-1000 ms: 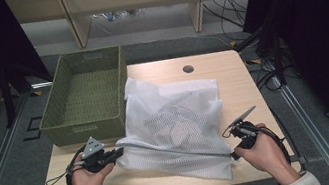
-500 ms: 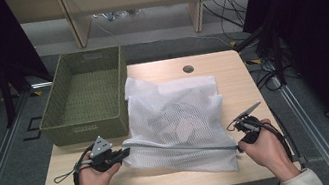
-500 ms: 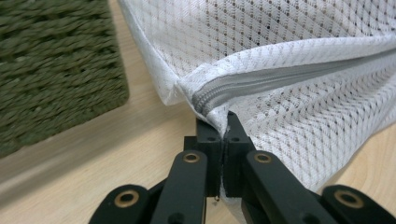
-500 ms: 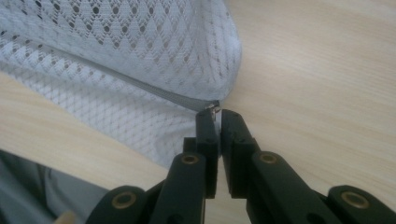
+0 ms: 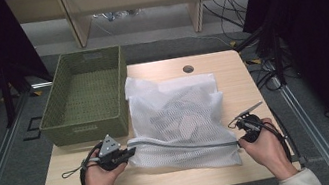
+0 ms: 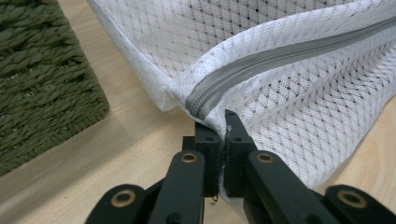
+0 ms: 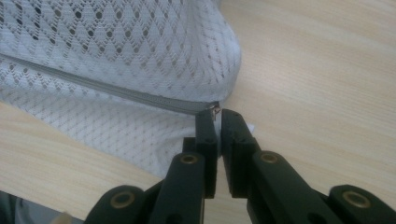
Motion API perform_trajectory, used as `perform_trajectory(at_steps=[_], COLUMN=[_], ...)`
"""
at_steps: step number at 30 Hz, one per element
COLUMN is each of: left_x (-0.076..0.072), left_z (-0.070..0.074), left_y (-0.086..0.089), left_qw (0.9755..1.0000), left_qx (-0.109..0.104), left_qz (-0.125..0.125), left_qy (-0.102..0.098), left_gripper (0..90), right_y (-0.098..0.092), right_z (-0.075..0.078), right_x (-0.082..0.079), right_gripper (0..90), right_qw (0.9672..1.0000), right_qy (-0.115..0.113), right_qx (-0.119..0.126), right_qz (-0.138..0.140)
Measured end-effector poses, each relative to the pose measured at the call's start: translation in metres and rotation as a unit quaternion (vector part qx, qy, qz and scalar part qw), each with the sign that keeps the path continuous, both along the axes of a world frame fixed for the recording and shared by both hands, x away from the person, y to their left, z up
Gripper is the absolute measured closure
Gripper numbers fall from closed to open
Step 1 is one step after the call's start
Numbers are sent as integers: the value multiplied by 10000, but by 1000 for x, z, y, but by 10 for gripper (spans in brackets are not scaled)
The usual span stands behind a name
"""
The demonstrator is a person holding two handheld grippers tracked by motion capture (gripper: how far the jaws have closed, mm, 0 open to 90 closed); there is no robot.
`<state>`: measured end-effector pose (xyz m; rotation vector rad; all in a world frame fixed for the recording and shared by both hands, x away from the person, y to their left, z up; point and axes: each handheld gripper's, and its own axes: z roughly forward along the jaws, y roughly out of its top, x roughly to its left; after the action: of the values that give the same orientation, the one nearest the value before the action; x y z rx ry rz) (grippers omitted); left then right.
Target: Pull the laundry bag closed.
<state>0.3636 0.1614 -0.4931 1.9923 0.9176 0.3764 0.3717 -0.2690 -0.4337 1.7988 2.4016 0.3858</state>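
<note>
Pulled taut since a moment ago, the white mesh bag (image 5: 180,120) (beside a green basket (image 5: 84,95)) lies mid-table; the left gripper (image 6: 223,122) clamps its zipper end, the right gripper (image 7: 215,113) pinches the zipper pull (image 7: 214,108).

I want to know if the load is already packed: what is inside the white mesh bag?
Through the white mesh bag, pale folded shapes show in the high view; the mesh blurs them too much to identify. The grey zipper runs closed between the left gripper and right gripper.
</note>
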Motion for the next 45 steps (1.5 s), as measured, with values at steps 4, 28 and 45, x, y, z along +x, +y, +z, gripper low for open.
perform_trajectory(at_steps=[4,28,45], left_x=[-1,-28,-33], left_z=[-1,1,-7], left_y=[2,26,36], left_qw=[9998,9973,9900], left_qx=[196,-124,-514], left_qz=[-31,220,292], left_qy=[-25,-694,-1277], left_gripper=[840,293,301], right_y=[-2,-34,-41], right_z=[-5,1,-3], right_x=[2,3,-1], right_gripper=[853,651,621], right_qw=[9999,9844,9781], right_qy=[-21,-1487,-1698], right_qx=[91,683,795], right_qz=[61,-653,-899])
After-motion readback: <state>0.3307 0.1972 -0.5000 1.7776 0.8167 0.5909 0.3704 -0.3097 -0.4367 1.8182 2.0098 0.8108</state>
